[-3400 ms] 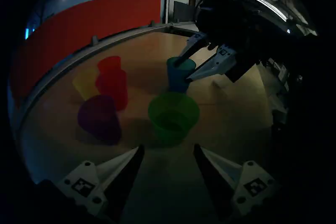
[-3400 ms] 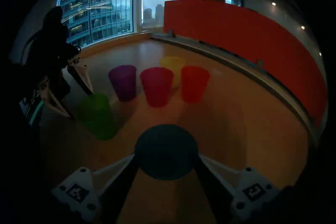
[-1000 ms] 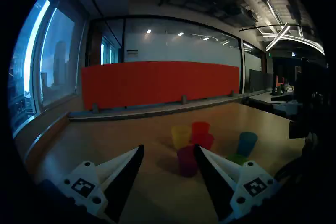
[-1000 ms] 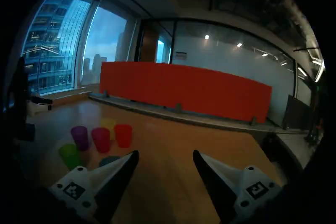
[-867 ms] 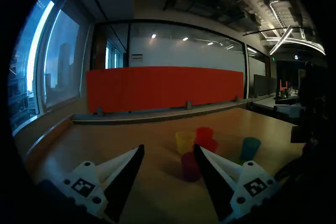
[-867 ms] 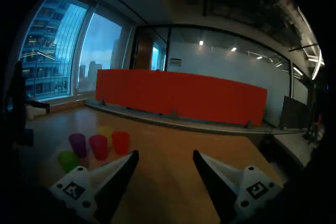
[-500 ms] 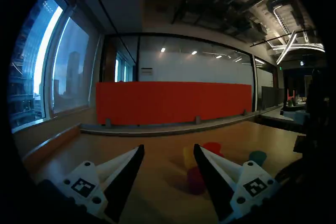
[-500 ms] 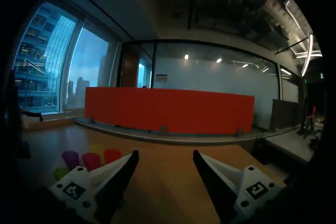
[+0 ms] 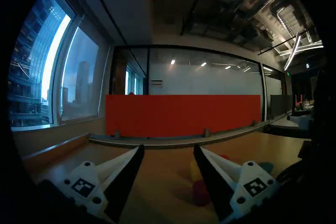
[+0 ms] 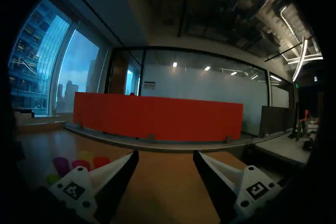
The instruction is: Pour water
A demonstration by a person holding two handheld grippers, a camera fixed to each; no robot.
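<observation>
My left gripper [image 9: 168,147] is open and holds nothing, level with the wooden table [image 9: 164,173]. Past its right finger stand a yellow cup [image 9: 194,170], a dark magenta cup [image 9: 200,193], the rim of a red cup [image 9: 224,156] and a teal cup [image 9: 266,167]. My right gripper [image 10: 165,153] is also open and holds nothing. Left of its left finger stand a purple cup [image 10: 61,165], a magenta cup [image 10: 80,164], a red cup [image 10: 101,162], a yellow cup [image 10: 86,155] and a green cup [image 10: 52,178]. The fingers hide parts of the cups.
A long red partition [image 9: 182,114] runs along the table's far edge, with a glass wall behind it. Tall windows [image 10: 38,77] line the left side. A darker desk area [image 10: 285,146] lies to the right. The room is dim.
The right gripper let go of the teal cup and opened. Both grippers drew back from the cups, and both views tilted up, so the cups sank low and small.
</observation>
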